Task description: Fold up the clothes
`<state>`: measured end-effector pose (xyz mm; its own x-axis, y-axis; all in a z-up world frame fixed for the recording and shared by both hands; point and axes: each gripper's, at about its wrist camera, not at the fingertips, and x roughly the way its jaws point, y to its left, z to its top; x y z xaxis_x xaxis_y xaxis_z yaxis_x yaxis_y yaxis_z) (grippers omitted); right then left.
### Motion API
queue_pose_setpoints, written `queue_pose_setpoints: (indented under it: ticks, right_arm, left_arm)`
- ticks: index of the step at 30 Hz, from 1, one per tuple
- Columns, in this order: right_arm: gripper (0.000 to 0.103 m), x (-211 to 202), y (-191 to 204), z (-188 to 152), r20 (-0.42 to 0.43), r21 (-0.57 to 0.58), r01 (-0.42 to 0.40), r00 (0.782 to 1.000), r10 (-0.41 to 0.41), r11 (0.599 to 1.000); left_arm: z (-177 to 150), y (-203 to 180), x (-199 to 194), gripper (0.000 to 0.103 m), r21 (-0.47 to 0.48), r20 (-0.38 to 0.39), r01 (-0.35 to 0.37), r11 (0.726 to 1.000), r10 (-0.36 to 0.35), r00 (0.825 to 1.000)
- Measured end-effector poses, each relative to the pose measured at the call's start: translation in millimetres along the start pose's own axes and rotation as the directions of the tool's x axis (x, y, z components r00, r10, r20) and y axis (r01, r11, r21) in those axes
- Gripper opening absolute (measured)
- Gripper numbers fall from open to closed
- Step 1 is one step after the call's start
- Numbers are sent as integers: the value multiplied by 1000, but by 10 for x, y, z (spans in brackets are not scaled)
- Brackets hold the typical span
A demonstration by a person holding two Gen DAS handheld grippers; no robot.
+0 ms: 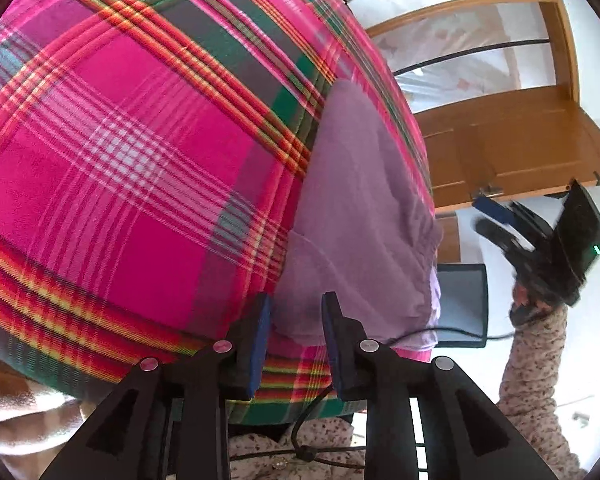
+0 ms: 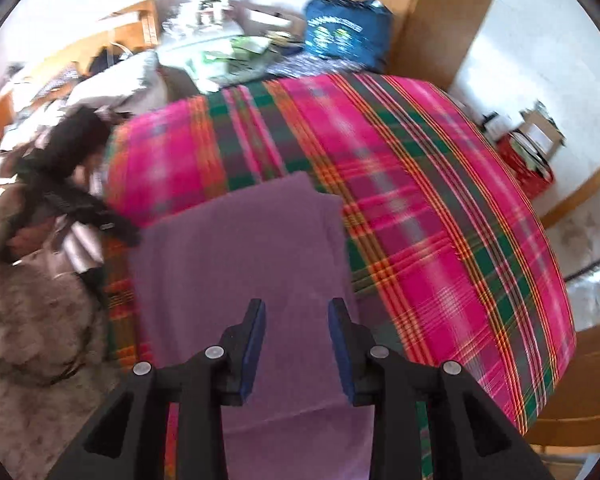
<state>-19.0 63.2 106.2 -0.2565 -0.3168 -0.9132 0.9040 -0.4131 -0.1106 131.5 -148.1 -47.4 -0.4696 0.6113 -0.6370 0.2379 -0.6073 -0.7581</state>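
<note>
Purple garment [image 2: 244,264] lies folded flat on the pink plaid bedcover [image 2: 440,208], near the bed's edge on the person's side. Left gripper [image 1: 296,336] sits low at the garment's near edge, jaws apart, blue pads on either side of the cloth edge but not pinching it. Right gripper [image 2: 296,344] hangs above the garment, jaws apart, nothing between them; in the left wrist view it is up beside the bed, held by a hand in a floral sleeve [image 1: 536,360]. Blue bag [image 2: 346,32] at the far end of the bed carries white print, too blurred to read. Wooden door [image 1: 512,136] stands open. No legible labels anywhere.
</note>
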Motion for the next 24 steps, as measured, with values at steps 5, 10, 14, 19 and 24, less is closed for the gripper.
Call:
queue_pose_setpoints:
  ticks: [5,10,14,19,24]
  right_arm:
    - [33,492,-149,227,17,65,1,1000,-2,998]
    - [33,718,-225,541,100,108,-165,983,154,980]
    - [33,933,-327,717,112,153,-241,968,226,958]
    - [33,1349,-504,789,109,285,-429,903,416,857]
    - [5,1336,-430,769,141,270,-405,914,380,874]
  left_arm:
    - [-37,-29,14,10,6,13,-37,999,37,999]
    - [-82,8,0,9,-20,26,-35,999,36,999]
    - [-128,71,-49,8,-36,32,-24,999,25,999]
    - [-127,82,-41,8,-49,34,-18,999,19,999]
    - [-139,110,-84,7,-50,40,-16,999,18,999]
